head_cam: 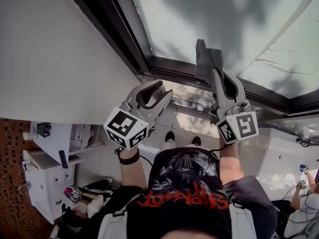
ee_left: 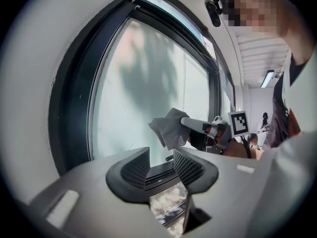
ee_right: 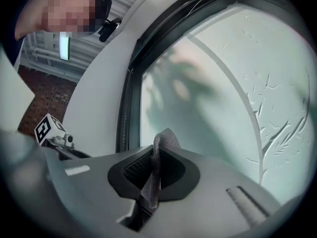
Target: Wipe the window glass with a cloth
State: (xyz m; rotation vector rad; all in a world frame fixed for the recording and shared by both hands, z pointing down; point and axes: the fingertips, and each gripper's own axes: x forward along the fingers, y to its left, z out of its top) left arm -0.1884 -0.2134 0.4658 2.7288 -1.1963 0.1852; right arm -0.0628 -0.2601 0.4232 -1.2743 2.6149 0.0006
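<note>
The window glass (head_cam: pixel 224 19) fills the top of the head view, pale and streaked, inside a dark frame (head_cam: pixel 124 44). My right gripper (head_cam: pixel 208 63) is shut on a grey cloth (head_cam: pixel 203 58), held up at the lower edge of the glass. In the right gripper view the cloth (ee_right: pixel 166 139) is pinched between the jaws and stands up in front of the glass (ee_right: pixel 213 93). My left gripper (head_cam: pixel 155 94) hangs lower, near the frame's corner, open with nothing in it. From the left gripper view, the cloth (ee_left: pixel 171 128) and the right gripper (ee_left: pixel 190 124) show against the glass (ee_left: pixel 143 83).
A white wall (head_cam: pixel 55 63) runs left of the frame. White cabinets (head_cam: pixel 47 178) stand at the lower left, with marker cubes (head_cam: pixel 75 194) on the floor beside them. Another person (head_cam: pixel 304 193) and cables are at the lower right.
</note>
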